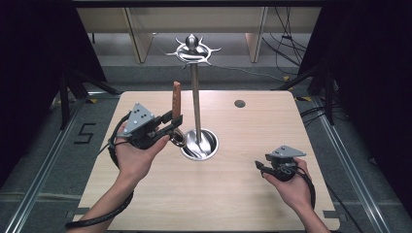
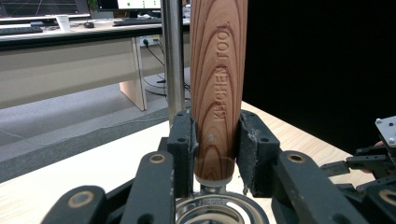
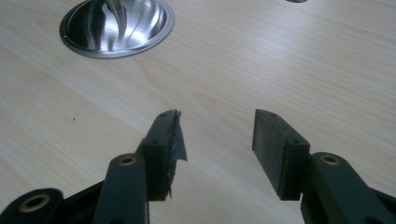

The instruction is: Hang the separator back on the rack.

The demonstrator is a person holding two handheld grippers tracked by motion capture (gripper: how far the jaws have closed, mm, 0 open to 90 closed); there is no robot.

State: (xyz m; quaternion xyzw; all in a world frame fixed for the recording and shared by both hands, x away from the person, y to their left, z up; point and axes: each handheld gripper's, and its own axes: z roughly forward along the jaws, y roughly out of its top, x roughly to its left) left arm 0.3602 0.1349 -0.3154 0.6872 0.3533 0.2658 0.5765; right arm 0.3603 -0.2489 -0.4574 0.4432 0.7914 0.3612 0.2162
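Standing just forward of the table's (image 1: 145, 204) middle, the steel utensil stand (image 1: 196, 102) serves as the landmark: a round dished base (image 3: 116, 25), an upright pole (image 2: 173, 60) and a crown of hooks on top. Left of the pole, the left gripper (image 1: 174, 121) is clamped on a wooden-handled kitchen utensil (image 1: 176, 99), handle pointing up, its metal end just beside the base rim. In the left gripper view both pads press the handle (image 2: 218, 88), and the pole rises close behind it. Burned into the wood, reading up the grain, are the words "KITCHEN TOOL".

Right of the stand and nearer the person, the right gripper (image 1: 260, 166) hovers low over bare tabletop, jaws spread with nothing between them; one pad's (image 3: 173, 140) facing is torn and peeling. Bare wood lies all around it, reaching to the table's right and near edges. Beyond the stand, a small round grommet (image 1: 239, 103) sits near the far edge. On the floor left of the table, a "5" (image 1: 85, 133) is marked.
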